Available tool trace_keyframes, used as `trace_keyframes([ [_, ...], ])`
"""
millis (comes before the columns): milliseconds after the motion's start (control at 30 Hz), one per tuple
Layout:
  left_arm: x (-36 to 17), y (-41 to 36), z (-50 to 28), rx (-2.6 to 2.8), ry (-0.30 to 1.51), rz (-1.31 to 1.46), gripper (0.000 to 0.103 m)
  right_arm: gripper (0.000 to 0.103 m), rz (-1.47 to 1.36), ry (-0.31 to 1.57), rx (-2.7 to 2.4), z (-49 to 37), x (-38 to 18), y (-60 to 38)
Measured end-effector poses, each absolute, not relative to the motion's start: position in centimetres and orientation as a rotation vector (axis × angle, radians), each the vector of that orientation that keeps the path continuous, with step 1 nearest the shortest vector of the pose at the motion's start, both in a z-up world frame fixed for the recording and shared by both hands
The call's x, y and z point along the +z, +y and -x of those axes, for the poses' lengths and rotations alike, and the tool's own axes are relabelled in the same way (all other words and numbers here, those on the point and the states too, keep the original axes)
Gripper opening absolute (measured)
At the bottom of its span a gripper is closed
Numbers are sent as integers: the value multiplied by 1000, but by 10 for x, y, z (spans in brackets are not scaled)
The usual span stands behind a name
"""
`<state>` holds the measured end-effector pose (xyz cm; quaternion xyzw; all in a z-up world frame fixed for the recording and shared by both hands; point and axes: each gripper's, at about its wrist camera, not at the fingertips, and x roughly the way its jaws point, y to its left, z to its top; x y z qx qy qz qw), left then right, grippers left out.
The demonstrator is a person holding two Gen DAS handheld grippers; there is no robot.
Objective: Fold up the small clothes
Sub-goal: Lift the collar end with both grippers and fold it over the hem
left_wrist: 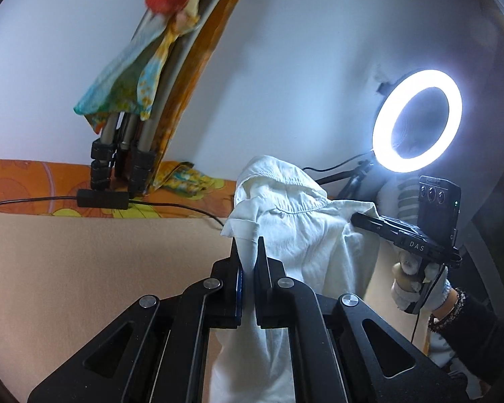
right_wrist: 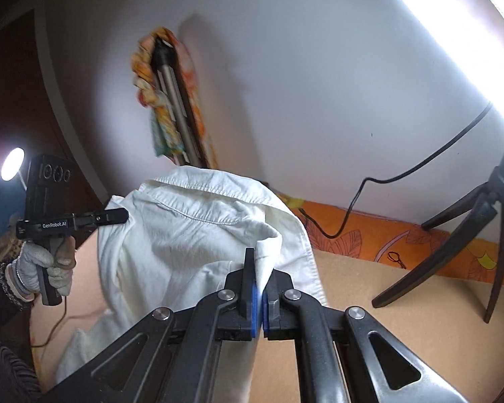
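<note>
A small white garment [left_wrist: 305, 231] hangs lifted above the tan table [left_wrist: 84, 268], stretched between both grippers. My left gripper [left_wrist: 248, 248] is shut on one edge of the cloth, which runs down between its fingers. In the right wrist view the white garment [right_wrist: 191, 235] bulges upward with its collar seam showing, and my right gripper [right_wrist: 257, 268] is shut on its other edge. Each gripper shows in the other's view: the right gripper [left_wrist: 363, 220] with a gloved hand [left_wrist: 416, 285] at the right, the left gripper [right_wrist: 122, 215] with a gloved hand [right_wrist: 43, 268] at the left.
A lit ring light [left_wrist: 416, 121] stands at the right on a black tripod [right_wrist: 480, 235]. A folded tripod wrapped in patterned cloth [left_wrist: 144, 77] leans on the white wall. Orange patterned fabric [right_wrist: 369, 235] and a black cable [right_wrist: 369, 188] line the table's back edge.
</note>
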<state>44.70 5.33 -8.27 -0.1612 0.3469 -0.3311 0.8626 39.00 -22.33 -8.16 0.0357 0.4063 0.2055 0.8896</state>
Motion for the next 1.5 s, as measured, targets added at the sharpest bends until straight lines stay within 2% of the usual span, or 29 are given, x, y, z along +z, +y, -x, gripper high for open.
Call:
trace_keyframes([
  [167,-56,59,-393,-705,692,307,4,0,-56,796,465,-337,-48,-213],
  [433,-53,71,-311,-696,697,292,4,0,-19,784,494,-241,-30,-191],
  [767,-93,71,-240,-686,774,241,4,0,16,840,487,-160,-63,-172],
  [1033,-116,72,-193,-674,838,121,4,1,147,889,495,-110,-81,-154],
  [1300,-116,80,-147,-672,872,-15,6,10,264,936,483,-70,-73,-162],
  [1333,-114,83,-144,-671,869,-12,6,15,256,941,475,-67,-71,-166],
  [1433,-108,93,-143,-652,854,38,6,18,155,963,443,-65,-65,-182],
  [1500,-107,97,-149,-631,849,92,6,27,43,975,439,-68,-64,-192],
])
